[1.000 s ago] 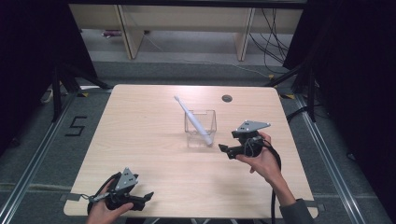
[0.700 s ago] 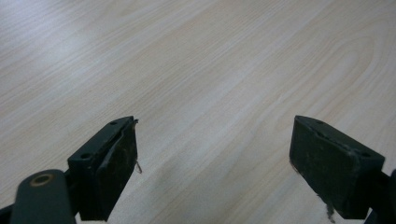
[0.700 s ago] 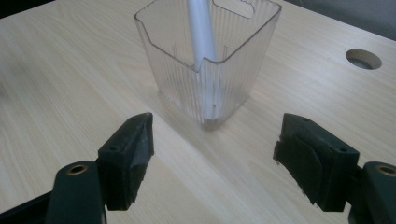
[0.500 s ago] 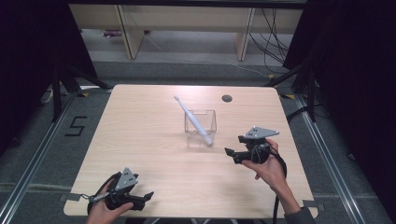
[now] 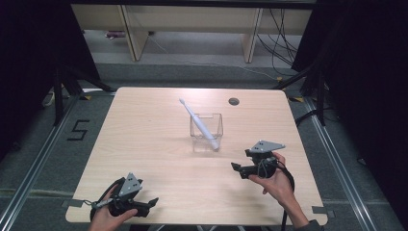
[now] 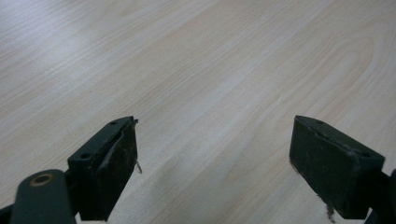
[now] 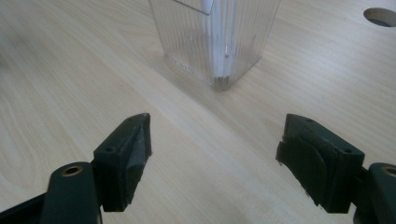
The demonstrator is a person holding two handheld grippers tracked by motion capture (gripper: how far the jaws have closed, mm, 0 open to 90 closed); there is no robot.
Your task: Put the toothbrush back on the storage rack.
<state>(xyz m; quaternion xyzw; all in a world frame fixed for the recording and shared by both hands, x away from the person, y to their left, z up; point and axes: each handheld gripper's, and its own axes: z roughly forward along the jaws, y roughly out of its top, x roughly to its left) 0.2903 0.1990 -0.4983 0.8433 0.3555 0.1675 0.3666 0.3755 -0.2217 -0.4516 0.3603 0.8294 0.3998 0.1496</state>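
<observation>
We see a white toothbrush [image 5: 199, 123] leaning in a clear ribbed plastic cup [image 5: 207, 132] near the middle of the pale wooden table [image 5: 144, 144]. We judge the brush light, stiff and a little slick, best pinched on the shaft above the rim; the cup looks light and easy to tip. Our right gripper [image 5: 237, 168] has drawn back from the cup toward the table's near edge since the earlier frames, jaws wide apart and empty. Our left gripper [image 5: 151, 202] rests at the near corner, also gaping and holding nothing.
</observation>
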